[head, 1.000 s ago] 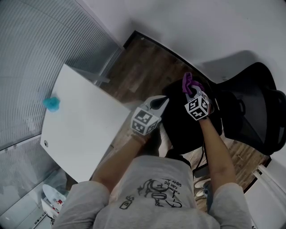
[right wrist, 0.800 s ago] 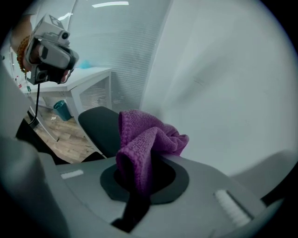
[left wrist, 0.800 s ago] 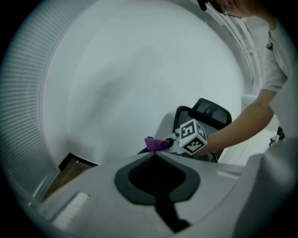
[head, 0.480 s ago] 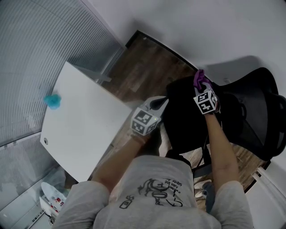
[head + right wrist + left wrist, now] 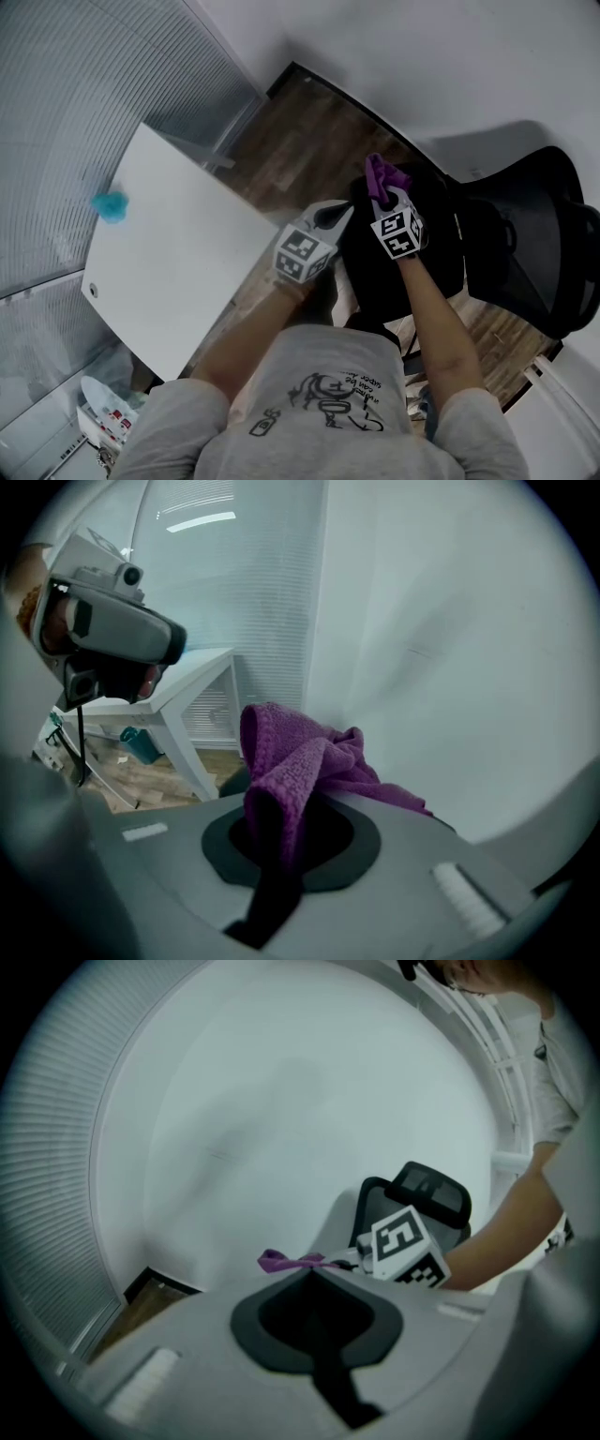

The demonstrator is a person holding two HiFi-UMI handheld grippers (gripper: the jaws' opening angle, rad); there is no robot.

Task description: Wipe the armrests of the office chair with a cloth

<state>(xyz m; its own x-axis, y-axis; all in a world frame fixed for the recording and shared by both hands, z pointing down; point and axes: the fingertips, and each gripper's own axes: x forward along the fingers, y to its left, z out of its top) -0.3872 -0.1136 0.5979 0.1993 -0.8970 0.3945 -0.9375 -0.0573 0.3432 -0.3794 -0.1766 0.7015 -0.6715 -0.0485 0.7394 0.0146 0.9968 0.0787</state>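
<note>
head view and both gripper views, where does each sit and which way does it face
Head view: on the person's head, facing steeply down at the white table and black chair; shows shirt, left tongs, right tongs.
Left gripper view: on the left tongs, facing the wall and chair along shut jaws; shows the right forearm.
Right gripper view: on the right tongs, facing wall and blinds past the clamped purple cloth; shows the head camera.
Shared: all three show the cloth; two show the table.

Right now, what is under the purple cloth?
The right gripper holds the cloth above the black chair. The cloth and gripper cover the part straight below, so whether it touches the chair there cannot be seen.
</note>
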